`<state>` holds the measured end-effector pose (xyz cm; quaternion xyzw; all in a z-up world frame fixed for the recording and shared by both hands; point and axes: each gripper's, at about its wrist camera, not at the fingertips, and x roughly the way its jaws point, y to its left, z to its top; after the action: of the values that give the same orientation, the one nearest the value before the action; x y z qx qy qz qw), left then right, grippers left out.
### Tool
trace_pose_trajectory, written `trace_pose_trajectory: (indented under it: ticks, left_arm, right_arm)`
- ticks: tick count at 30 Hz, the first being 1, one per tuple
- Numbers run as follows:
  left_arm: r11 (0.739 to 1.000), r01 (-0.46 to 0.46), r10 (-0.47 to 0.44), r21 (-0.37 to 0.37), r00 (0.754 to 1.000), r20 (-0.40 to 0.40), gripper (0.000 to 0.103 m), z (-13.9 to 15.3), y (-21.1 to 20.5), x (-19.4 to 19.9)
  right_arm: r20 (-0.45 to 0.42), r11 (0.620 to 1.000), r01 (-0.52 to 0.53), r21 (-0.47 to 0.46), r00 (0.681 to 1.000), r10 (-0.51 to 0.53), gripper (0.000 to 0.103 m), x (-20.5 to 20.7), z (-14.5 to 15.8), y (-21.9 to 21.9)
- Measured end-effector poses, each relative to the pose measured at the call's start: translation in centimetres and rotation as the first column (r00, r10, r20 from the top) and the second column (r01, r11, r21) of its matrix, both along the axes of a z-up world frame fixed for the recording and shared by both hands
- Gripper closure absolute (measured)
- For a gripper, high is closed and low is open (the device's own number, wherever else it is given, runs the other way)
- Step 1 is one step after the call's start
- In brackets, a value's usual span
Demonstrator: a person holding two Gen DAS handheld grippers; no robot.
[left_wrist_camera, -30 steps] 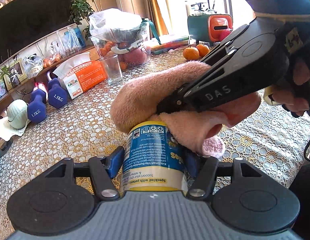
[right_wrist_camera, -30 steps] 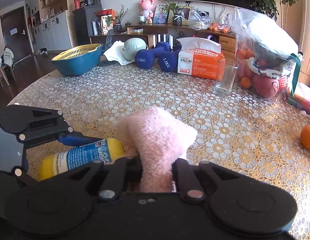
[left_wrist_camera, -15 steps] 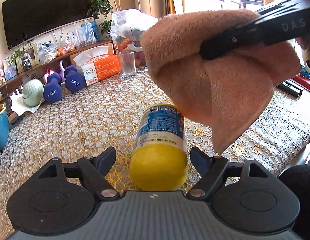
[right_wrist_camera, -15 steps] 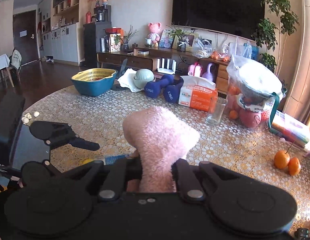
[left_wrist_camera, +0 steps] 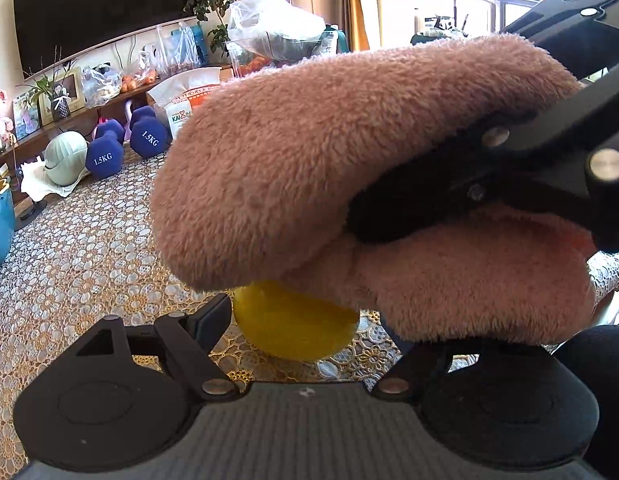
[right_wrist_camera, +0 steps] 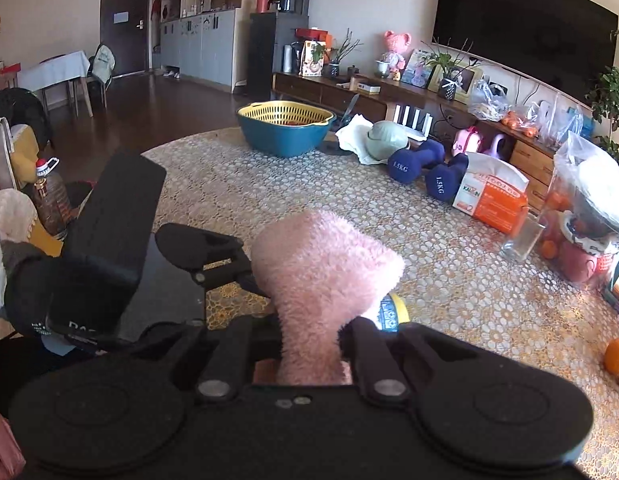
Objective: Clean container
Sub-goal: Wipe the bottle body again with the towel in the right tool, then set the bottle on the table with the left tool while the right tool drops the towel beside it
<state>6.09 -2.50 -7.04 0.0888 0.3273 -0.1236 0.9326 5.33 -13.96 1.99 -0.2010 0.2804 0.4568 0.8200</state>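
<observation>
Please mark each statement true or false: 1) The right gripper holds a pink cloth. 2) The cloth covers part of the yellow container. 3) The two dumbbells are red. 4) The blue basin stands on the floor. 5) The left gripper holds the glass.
1) True: the right gripper is shut on the pink cloth.
2) True: the cloth lies over the yellow container.
3) False: the dumbbells are dark blue.
4) False: the blue basin stands on the table.
5) False: the left gripper has its fingers open beside the container; the glass stands far off.
</observation>
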Motion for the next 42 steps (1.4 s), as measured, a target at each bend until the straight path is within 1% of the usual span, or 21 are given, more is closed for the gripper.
trace_pose_trajectory:
  ticks: [2,3,6,9,10,13,17,22,25,28,34,36,39,41,42]
  left_arm:
    - [1.000,0.007,-0.007,0.001,1.000,0.000,0.022,-0.1,0.0,0.2]
    - [1.000,0.010,-0.010,-0.002,1.000,-0.001,0.027,-0.1,0.0,0.4]
    - [1.000,0.011,-0.011,-0.008,1.000,-0.004,0.029,-0.1,0.0,0.7]
    - [1.000,0.010,-0.011,-0.016,1.000,-0.010,0.036,0.0,0.3,1.0]
    - [1.000,0.010,-0.010,-0.020,1.000,-0.012,0.040,0.0,0.4,1.0]
    - [1.000,0.010,-0.010,-0.029,1.000,-0.022,0.041,-0.1,0.6,1.1]
    - [1.000,0.011,-0.012,-0.026,1.000,-0.026,0.042,-0.3,0.5,1.2]
    - [1.000,0.011,-0.012,-0.025,0.999,-0.032,0.041,-0.4,0.5,1.5]
    - [1.000,0.010,-0.011,-0.019,0.999,-0.030,0.041,-0.6,0.4,1.8]
    - [1.000,0.010,-0.010,-0.021,1.000,-0.029,0.041,-0.6,0.3,2.1]
    - [0.999,-0.005,0.003,-0.049,0.999,-0.042,0.039,-0.6,0.5,2.8]
    - [0.998,-0.010,0.007,-0.054,0.999,-0.047,0.038,-0.6,0.5,2.8]
    - [0.998,-0.026,0.023,-0.057,0.999,-0.046,0.039,-0.5,0.7,2.6]
    - [0.998,-0.035,0.033,-0.057,0.999,-0.035,0.033,-0.2,0.8,2.3]
    - [0.997,-0.039,0.037,-0.059,0.999,-0.029,0.027,0.0,0.9,2.1]
  right_arm:
    - [-0.011,1.000,0.001,0.001,1.000,-0.001,0.094,0.3,-0.4,0.2]
    - [-0.017,1.000,0.007,0.002,1.000,-0.007,0.094,0.6,-0.6,0.2]
    - [-0.027,1.000,0.024,0.007,0.999,-0.024,0.094,1.3,-0.9,0.1]
    - [-0.016,1.000,0.028,-0.001,0.999,-0.028,0.094,1.9,-1.0,0.0]
    - [-0.010,0.999,0.032,-0.008,0.999,-0.032,0.094,2.1,-1.2,0.0]
    - [-0.005,0.999,0.045,-0.016,0.999,-0.045,0.094,3.3,-1.4,0.0]
    - [-0.001,0.997,0.079,-0.021,0.997,-0.079,0.094,5.3,-1.9,-0.1]
    - [-0.013,0.989,0.150,-0.018,0.989,-0.150,0.093,8.1,-2.4,-0.9]
    - [-0.041,0.980,0.197,-0.019,0.979,-0.197,0.093,10.1,-2.9,-1.6]
    - [-0.059,0.970,0.236,-0.050,0.969,-0.239,0.093,11.6,-4.2,-1.9]
    - [-0.084,0.965,0.258,-0.047,0.962,-0.261,0.093,11.5,-6.5,-1.9]
    - [-0.061,0.966,0.254,-0.051,0.964,-0.257,0.093,11.0,-6.7,-1.8]
    - [-0.027,0.960,0.275,-0.055,0.961,-0.277,0.094,10.7,-5.6,-2.0]
    - [-0.023,0.953,0.302,-0.027,0.953,-0.302,0.094,10.6,-4.5,-3.1]
    - [-0.020,0.949,0.315,-0.022,0.949,-0.316,0.094,10.5,-4.0,-3.8]
